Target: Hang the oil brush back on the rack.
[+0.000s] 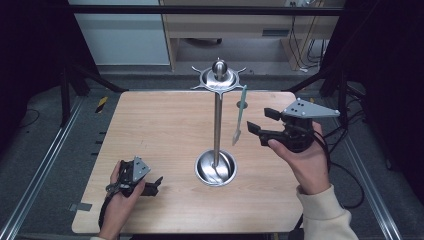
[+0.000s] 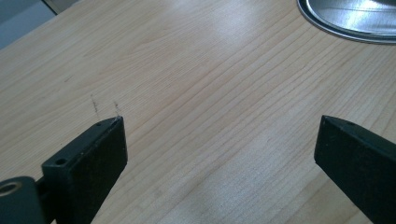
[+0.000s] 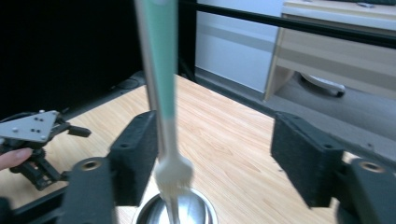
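A steel stand rises from a round base at the table's middle, with a hooked crown on top. A green-handled utensil with a pale head hangs from a hook on the crown's right side. My right gripper is held level just right of the utensil's lower end, jaws open. In the right gripper view the utensil hangs between the jaws, close to the left one, with no pad pressing on it. My left gripper rests on the table at front left, open and with nothing in it.
The wooden table has bare room left of the stand. The stand's base lies ahead and to the right of the left jaws. Black frame posts and rails flank the table. A cabinet stands behind it.
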`<act>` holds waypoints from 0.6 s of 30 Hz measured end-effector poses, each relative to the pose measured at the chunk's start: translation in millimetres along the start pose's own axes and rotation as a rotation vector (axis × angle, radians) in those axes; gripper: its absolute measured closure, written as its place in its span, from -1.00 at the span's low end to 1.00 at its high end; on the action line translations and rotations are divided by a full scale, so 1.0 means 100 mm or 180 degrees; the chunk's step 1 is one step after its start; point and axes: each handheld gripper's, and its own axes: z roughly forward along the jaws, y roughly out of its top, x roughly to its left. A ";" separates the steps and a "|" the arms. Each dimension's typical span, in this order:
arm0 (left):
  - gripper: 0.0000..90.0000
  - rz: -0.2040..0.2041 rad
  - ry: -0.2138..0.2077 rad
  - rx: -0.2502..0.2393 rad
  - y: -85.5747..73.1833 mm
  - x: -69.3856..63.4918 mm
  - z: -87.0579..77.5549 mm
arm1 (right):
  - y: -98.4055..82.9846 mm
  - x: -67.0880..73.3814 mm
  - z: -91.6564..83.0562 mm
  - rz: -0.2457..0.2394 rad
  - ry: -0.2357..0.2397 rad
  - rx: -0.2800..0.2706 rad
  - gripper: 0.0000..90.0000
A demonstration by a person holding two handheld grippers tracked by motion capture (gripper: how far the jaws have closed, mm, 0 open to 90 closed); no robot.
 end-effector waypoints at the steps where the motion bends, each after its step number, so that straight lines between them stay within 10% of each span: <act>1: -0.95 0.0001 0.0000 0.0002 0.00 0.00 0.00 | -0.01 -0.01 -0.01 0.0021 -0.0035 0.0005 -0.41; 18: -0.95 -0.0002 0.0010 0.0015 0.00 0.01 0.00 | -0.53 -0.23 0.11 0.0179 -0.0517 0.0269 -0.78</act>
